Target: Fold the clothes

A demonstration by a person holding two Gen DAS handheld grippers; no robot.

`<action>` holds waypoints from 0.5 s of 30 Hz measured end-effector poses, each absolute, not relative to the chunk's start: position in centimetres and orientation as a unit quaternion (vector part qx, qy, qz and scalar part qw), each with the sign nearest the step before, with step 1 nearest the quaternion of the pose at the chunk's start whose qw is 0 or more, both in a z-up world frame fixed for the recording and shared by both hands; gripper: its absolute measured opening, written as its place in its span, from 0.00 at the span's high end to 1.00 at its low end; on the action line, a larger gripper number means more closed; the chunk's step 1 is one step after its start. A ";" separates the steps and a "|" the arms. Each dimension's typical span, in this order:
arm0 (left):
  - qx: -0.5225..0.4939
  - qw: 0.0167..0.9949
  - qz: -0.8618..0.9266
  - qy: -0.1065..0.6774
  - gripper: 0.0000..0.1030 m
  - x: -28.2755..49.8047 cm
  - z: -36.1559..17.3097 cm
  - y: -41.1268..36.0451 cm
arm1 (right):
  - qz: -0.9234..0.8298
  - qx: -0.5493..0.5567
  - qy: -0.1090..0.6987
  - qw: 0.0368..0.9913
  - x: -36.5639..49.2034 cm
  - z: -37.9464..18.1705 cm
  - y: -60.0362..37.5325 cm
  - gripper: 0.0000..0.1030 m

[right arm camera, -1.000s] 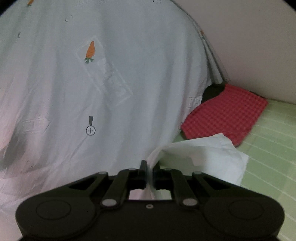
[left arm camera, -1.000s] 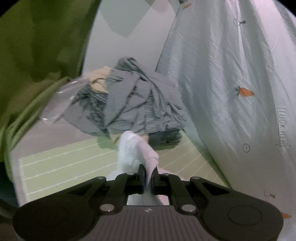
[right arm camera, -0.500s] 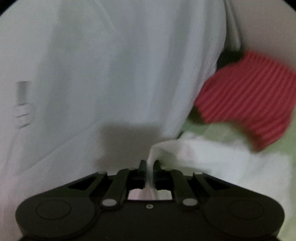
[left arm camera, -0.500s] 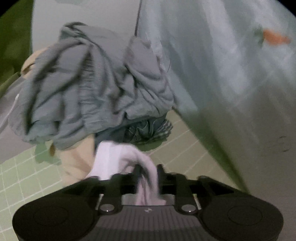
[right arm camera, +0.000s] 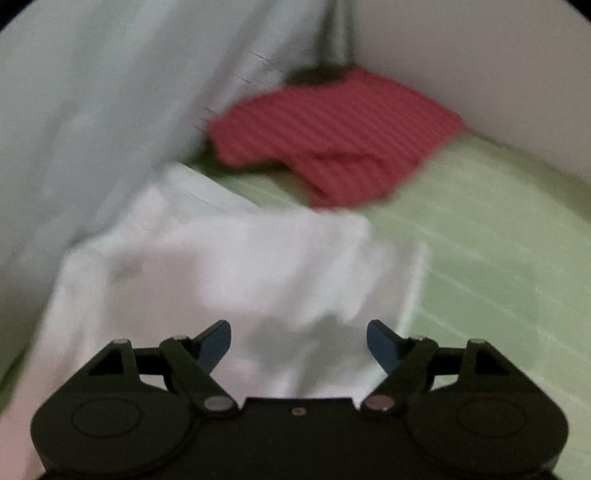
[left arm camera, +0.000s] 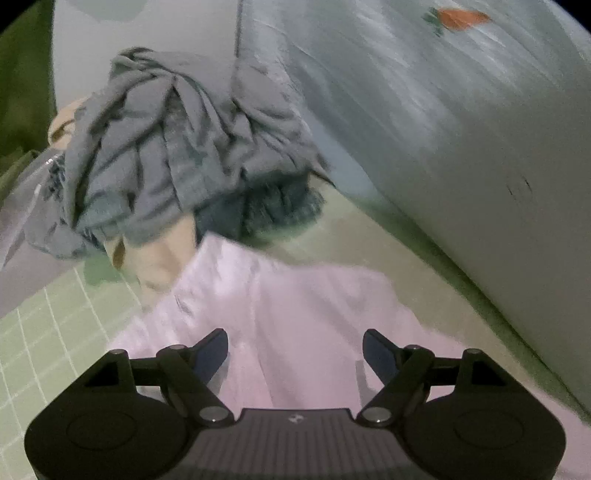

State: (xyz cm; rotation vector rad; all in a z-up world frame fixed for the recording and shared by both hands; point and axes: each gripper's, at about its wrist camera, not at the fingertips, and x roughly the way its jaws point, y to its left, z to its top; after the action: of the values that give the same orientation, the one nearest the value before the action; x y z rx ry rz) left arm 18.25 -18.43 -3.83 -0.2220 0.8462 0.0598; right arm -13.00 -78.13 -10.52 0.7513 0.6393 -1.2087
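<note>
Left gripper (left arm camera: 295, 349): my jaws are spreading apart, blue pads well clear of each other, pressing on nothing. The white garment (left arm camera: 295, 306) lies loose beneath and ahead of them, spread on the pale green gridded sheet (left arm camera: 48, 332). The picture is blurred, so I cannot tell whether cloth brushes a fingertip.

Right gripper (right arm camera: 299, 345): same story, jaws opening wide, nothing pinched. The white garment (right arm camera: 221, 266) sits under and just beyond my pads in a rumpled slab, one edge reaching toward the green striped sheet (right arm camera: 498, 258) on the right.

Farther out, left wrist view: a beige cloth (left arm camera: 162, 258) touches the white garment's far edge. Behind it rises a heap of crumpled grey clothes (left arm camera: 177, 147), with a dark checked piece (left arm camera: 273, 210) poking from under it. A clear plastic bag (left arm camera: 22, 206) lies at the heap's left side. To the right hangs a pale blue sheet printed with a carrot (left arm camera: 461, 18).

Farther out, right wrist view: a red ribbed cloth (right arm camera: 332, 136), folded over, lies on the sheet beyond the white garment, not touching it as far as the blur allows. The pale blue hanging sheet (right arm camera: 110, 92) fills the left side; a plain wall (right arm camera: 480, 55) stands behind the red cloth.
</note>
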 end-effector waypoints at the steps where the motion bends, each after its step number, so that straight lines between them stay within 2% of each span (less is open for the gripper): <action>1: -0.103 0.904 0.022 0.414 0.22 17.7 -4.0 -19.0 | -0.545 0.344 0.289 0.708 -13.1 -11.0 -78.2 0.18; 3: -0.093 0.902 0.006 0.422 0.22 16.7 -4.2 -20.1 | -0.544 0.342 0.297 0.707 -12.8 -11.5 -78.4 0.17; 6: -0.085 0.900 -0.020 0.428 0.22 15.0 -4.3 -21.9 | -0.544 0.338 0.300 0.706 -12.2 -11.8 -78.5 0.10; 9: -0.087 0.896 -0.042 0.434 0.22 13.3 -4.2 -23.4 | -0.546 0.336 0.308 0.703 -11.9 -12.0 -78.7 0.10; 10: -0.086 0.895 -0.052 0.434 0.22 12.6 -4.1 -23.8 | -0.545 0.331 0.313 0.704 -12.0 -12.1 -78.6 0.14; 12: -0.085 0.894 -0.074 0.434 0.22 11.3 -3.9 -24.5 | -0.546 0.309 0.324 0.709 -12.2 -11.7 -78.1 0.34; 14: -0.081 0.892 -0.095 0.434 0.22 9.7 -3.7 -25.1 | -0.532 0.293 0.325 0.725 -12.8 -11.7 -77.7 0.70; 15: -0.078 0.892 -0.104 0.434 0.22 8.9 -3.5 -25.3 | -0.514 0.299 0.316 0.739 -13.4 -11.7 -77.5 0.78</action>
State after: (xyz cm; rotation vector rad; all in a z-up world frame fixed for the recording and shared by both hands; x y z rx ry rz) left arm 8.94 -25.33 -3.53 -0.1610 0.8998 -0.2157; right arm -13.41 -77.55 -11.66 0.6566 0.6933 -1.1284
